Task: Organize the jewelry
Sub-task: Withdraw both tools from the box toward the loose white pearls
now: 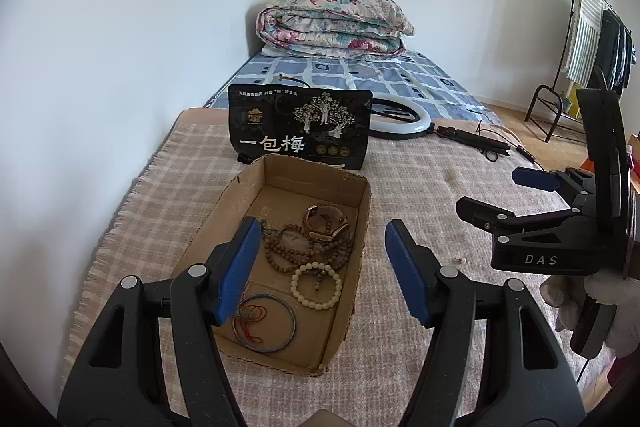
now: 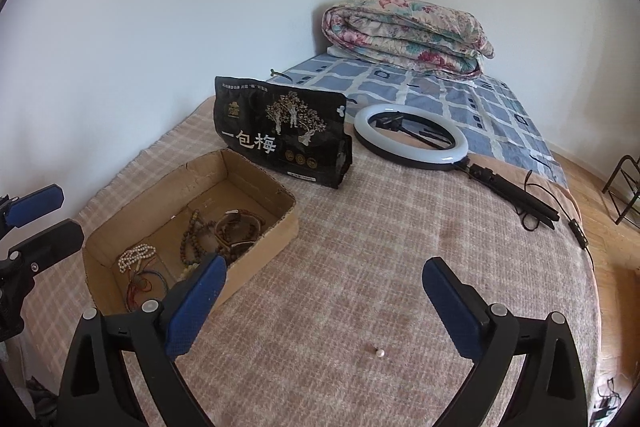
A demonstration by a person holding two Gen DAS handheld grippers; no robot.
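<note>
The left gripper (image 1: pixel 322 267) hung with its jaws well apart and nothing between them, its blue pads (image 1: pixel 240 267) poised above the near half of the cardboard box (image 1: pixel 352 267). The right gripper (image 2: pixel 320 301) likewise stood wide open and empty, held by a gloved hand (image 1: pixel 600 303) over bare blanket to the right of the box.

Inside the box lay the jewelry: a brown beaded necklace (image 1: pixel 296 247) coiled in the middle, a wristwatch (image 1: pixel 326 223) touching it toward the far wall, a cream bead bracelet (image 1: pixel 316 285) just nearer, and a thin blue bangle (image 1: pixel 266 323) with red cord at the near end. The box's near right corner was torn and its walls stood low.

On the checked blanket (image 2: pixel 380 247), well apart from the box, rested a small pearl-like piece (image 2: pixel 379 351), possibly an earring stud, though it was too small to tell. Open blanket surrounded it.

Behind the box, touching its far edge, a black snack bag (image 1: pixel 300 127) stood upright. A ring light (image 2: pixel 410 137) lay flat to its right, its folded stand running toward the bed's right edge. A folded floral quilt (image 1: pixel 334 23) sat in the far corner against the wall.
</note>
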